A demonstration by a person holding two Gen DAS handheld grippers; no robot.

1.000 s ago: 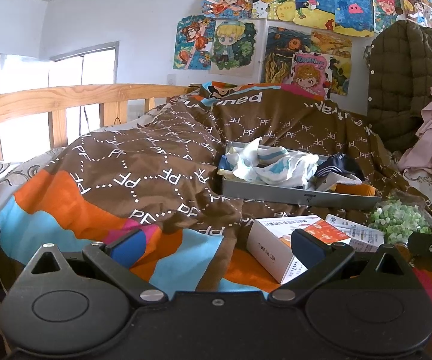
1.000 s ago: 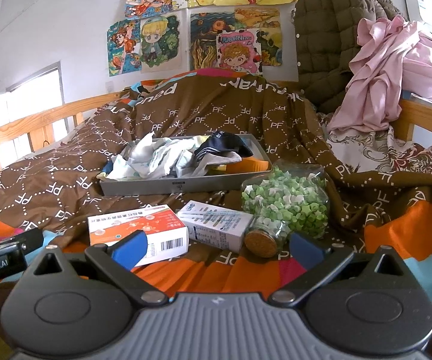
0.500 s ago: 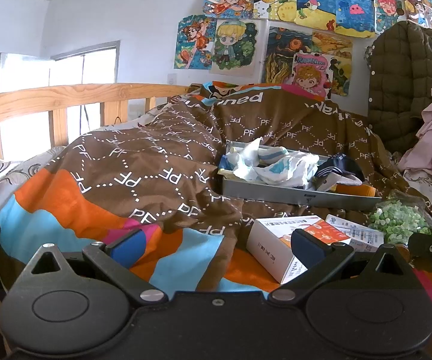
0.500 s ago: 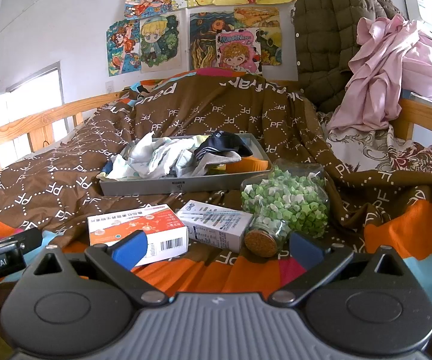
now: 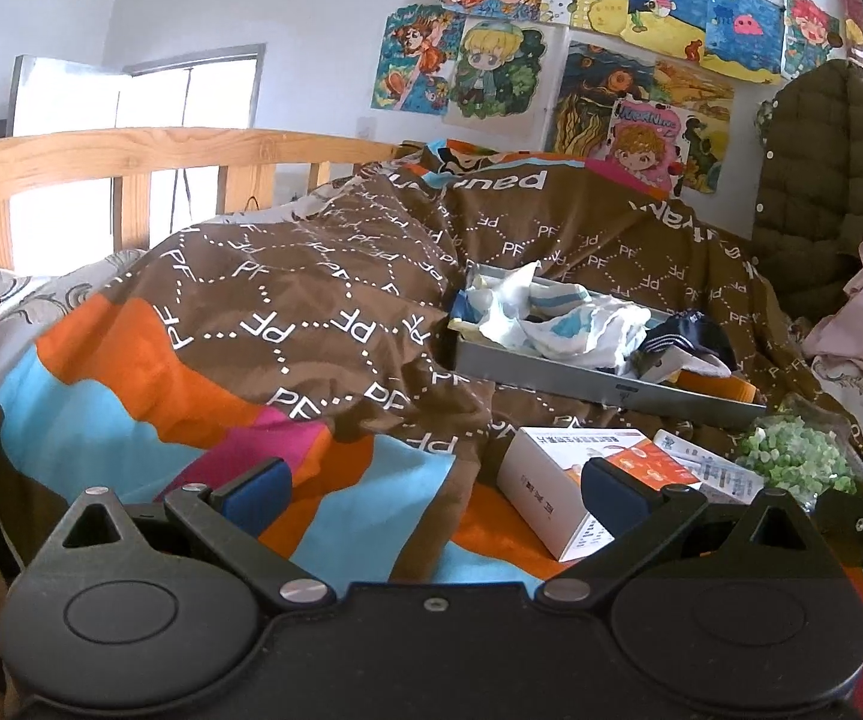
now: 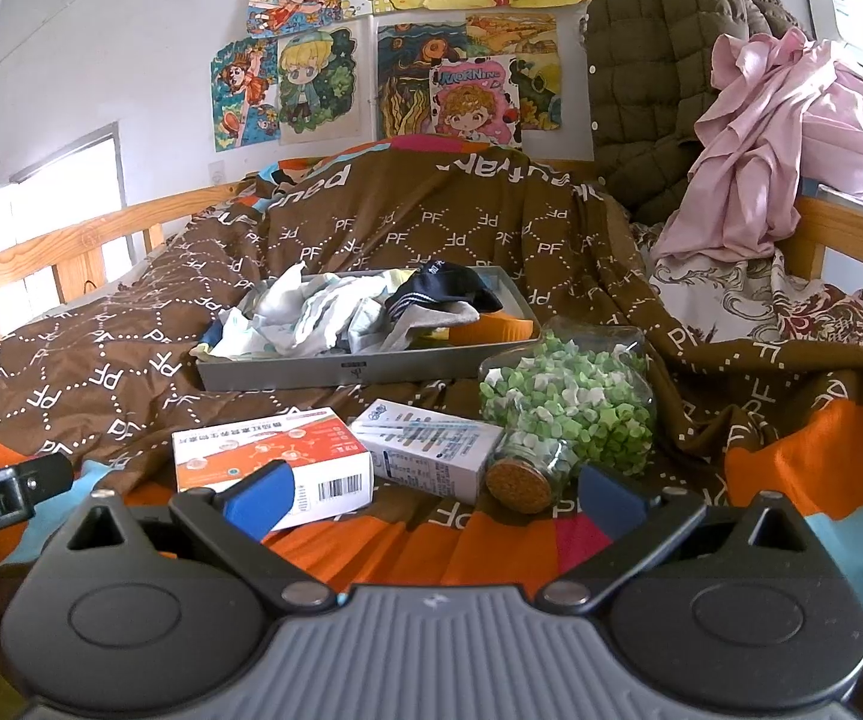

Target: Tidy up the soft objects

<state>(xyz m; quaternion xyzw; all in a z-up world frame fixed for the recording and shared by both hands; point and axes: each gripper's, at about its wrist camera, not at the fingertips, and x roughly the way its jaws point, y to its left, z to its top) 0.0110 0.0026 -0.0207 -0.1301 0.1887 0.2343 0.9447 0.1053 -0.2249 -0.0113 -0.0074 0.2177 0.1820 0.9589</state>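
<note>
so: one tray [image 6: 365,367], two boxes [image 6: 272,459], one jar [image 6: 569,414]; both grippers [image 6: 431,495] apart, empty.

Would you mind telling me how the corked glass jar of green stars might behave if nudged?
The jar lies on its side on the soft quilt, so it may roll. Being glass, it is probably fragile and slippery.

bed [image 6: 131,372] | on it: tray [image 6: 365,367], two boxes [image 6: 272,459], jar [image 6: 569,414]
</note>
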